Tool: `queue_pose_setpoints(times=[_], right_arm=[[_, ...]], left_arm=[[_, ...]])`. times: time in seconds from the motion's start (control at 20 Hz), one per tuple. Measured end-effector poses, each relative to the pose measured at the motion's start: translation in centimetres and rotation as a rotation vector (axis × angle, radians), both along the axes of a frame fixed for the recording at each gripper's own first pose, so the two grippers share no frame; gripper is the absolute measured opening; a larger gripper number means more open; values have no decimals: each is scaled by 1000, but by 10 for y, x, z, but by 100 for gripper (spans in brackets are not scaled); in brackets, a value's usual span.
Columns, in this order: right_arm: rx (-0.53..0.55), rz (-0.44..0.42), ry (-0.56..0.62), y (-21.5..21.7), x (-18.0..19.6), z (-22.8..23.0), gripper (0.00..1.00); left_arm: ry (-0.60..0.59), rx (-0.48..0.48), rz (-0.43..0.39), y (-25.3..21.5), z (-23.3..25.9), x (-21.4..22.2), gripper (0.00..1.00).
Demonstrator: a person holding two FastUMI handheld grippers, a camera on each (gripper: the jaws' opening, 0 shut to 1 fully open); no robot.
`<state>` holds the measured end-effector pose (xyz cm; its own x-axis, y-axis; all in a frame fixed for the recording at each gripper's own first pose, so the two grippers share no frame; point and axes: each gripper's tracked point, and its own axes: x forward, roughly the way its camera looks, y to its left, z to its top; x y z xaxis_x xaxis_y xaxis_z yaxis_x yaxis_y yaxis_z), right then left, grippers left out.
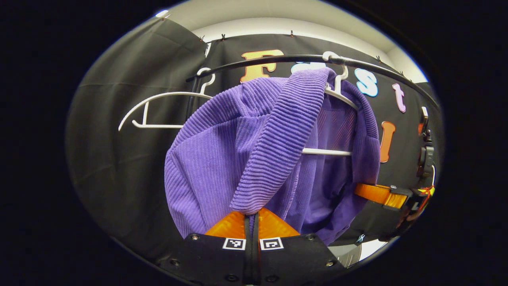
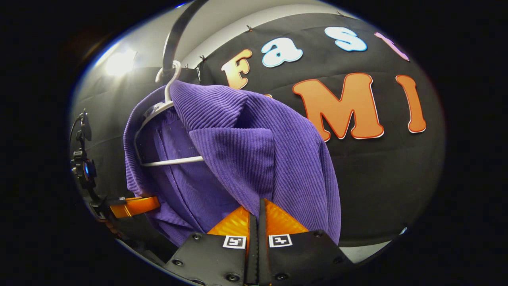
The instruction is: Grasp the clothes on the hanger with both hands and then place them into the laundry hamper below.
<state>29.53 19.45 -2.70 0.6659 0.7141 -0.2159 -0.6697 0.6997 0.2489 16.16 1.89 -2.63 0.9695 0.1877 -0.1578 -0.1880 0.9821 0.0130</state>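
Ribbed purple garment (image 1: 254, 151) drapes a white plastic hanger (image 1: 337, 93) on the black rail (image 1: 278, 59); an empty hanger (image 1: 158, 107) hangs beside. Each hand-held gripper, left (image 1: 251, 214) and right (image 2: 256, 210), pinches its hem.

Both hand-held grippers (image 1: 252, 214) (image 2: 256, 208) clamped together

Purple garment (image 1: 222, 159) in ribbed, matt corduroy cloth, white hanger (image 1: 341, 97) of smooth glossy plastic, gripper fingers (image 2: 278, 220) orange, ridged and shiny (plastic, by the look), rail (image 1: 278, 59) dark and glossy.
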Motion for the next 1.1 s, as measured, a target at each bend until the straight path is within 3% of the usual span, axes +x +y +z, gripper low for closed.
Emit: queue_pose_setpoints(times=[0.25,0.65,0.9,1.1], right_arm=[[117,3,156,-13,10,18,8],[223,-69,159,-54,29,60,8],[295,-67,173,-69,43,91,7],[458,-73,183,-81,59,130,7]], left_arm=[[-11,-17,-53,29,22,-17,0],[-65,0,-141,77,68,-18,0],[-91,16,-160,93,92,-14,0],[-116,-45,-182,102,111,-16,0]])
